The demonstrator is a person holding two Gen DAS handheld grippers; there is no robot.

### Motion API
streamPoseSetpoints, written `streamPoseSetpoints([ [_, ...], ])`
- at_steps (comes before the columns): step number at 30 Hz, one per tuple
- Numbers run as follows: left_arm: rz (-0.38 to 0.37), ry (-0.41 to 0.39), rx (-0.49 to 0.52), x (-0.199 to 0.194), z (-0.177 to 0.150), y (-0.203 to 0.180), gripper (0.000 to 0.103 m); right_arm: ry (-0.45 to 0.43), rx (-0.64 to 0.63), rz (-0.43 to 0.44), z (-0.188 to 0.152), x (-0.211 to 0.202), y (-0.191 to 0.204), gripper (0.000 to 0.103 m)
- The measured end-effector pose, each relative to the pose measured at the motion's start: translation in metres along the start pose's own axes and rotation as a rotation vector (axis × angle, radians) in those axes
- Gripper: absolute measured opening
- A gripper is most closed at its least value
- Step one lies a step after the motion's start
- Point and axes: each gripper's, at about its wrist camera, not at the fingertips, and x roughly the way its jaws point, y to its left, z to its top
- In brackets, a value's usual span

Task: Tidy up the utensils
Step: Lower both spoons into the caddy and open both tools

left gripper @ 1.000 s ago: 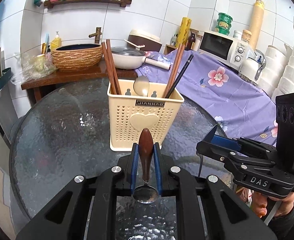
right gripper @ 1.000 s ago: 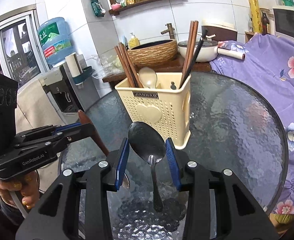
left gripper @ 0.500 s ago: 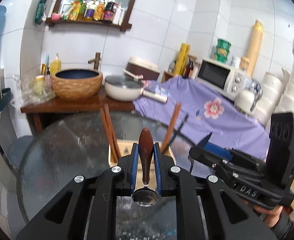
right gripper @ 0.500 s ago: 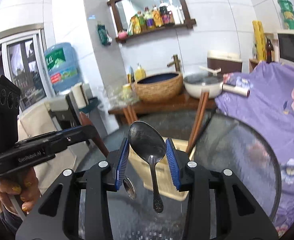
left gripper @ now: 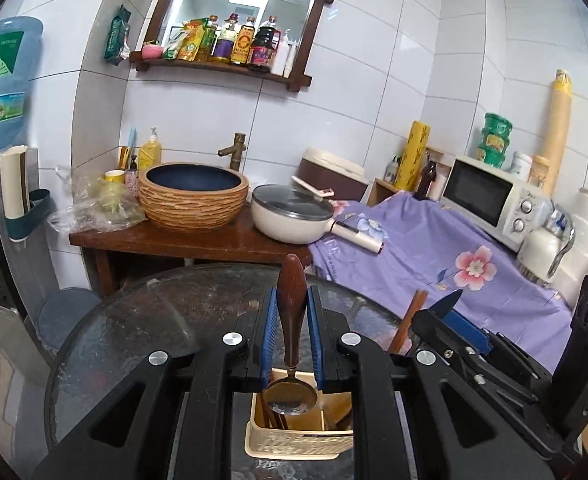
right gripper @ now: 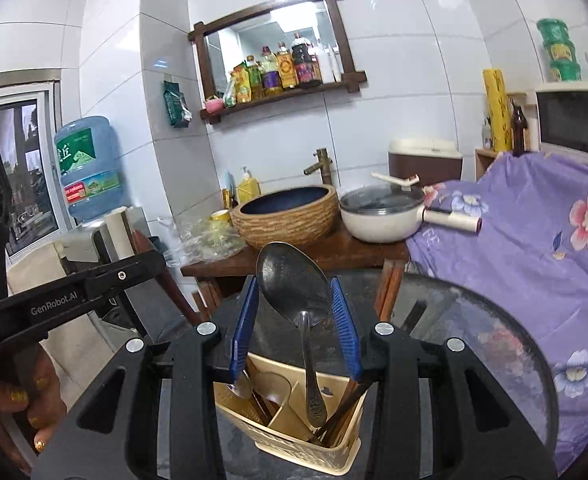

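Spoons were up in both grippers, each poised over the cream utensil basket [right gripper: 289,436] that stood on the round glass table [left gripper: 133,320], toward its near edge. The left gripper [left gripper: 291,336] was nearly shut, its blue pads pressed on the brown wooden handle of a small spoon [left gripper: 291,396], so the shiny bowl hung downward right above the basket's opening. That bowl-down hold looked chosen so the spoon could drop straight into a compartment. The right gripper [right gripper: 296,328] stood partly open because it clamped the wide bowl of a metal spoon [right gripper: 294,284], handle dangling into the mouth of the basket; gripping by the bowl let the slim handle lead the way in. Judging by this, both spoons were about to be lowered and released, the handle of the metal one apparently closest to entry.

Only the right wrist view showed the basket's inside clearly: dividers, brown chopsticks [right gripper: 390,292] rising from the back, another spoon resting in a middle compartment, and a person's hand [right gripper: 17,400] on the left gripper's grip. The left wrist view gave just a sliver of the basket under the gripper body, but it showed the right gripper from the side, a chopstick tip beside it, and more of the table's far edge near the purple flowered cloth [left gripper: 434,248]. Which compartment either spoon hung over I could not tell.
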Motion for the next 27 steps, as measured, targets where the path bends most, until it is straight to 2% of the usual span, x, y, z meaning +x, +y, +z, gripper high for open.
streamPoseSetpoints([
  [8, 0.001, 0.056, 0.024, 0.023, -0.028, -0.001, 0.014, 0.039, 0.002, -0.010, -0.036, 0.020, -0.009, 0.038],
  [14, 0.013, 0.116, 0.036, 0.039, -0.052, 0.001, 0.014, 0.063, -0.045, -0.026, -0.061, 0.025, -0.005, 0.038],
  [23, 0.031, 0.142, 0.046, 0.048, -0.065, 0.001, 0.015, 0.104, -0.046, -0.056, -0.091, 0.034, -0.013, 0.038],
  [27, 0.021, 0.154, 0.057, 0.049, -0.065, -0.001, 0.015, 0.091, -0.075, -0.071, -0.096, 0.031, -0.011, 0.039],
])
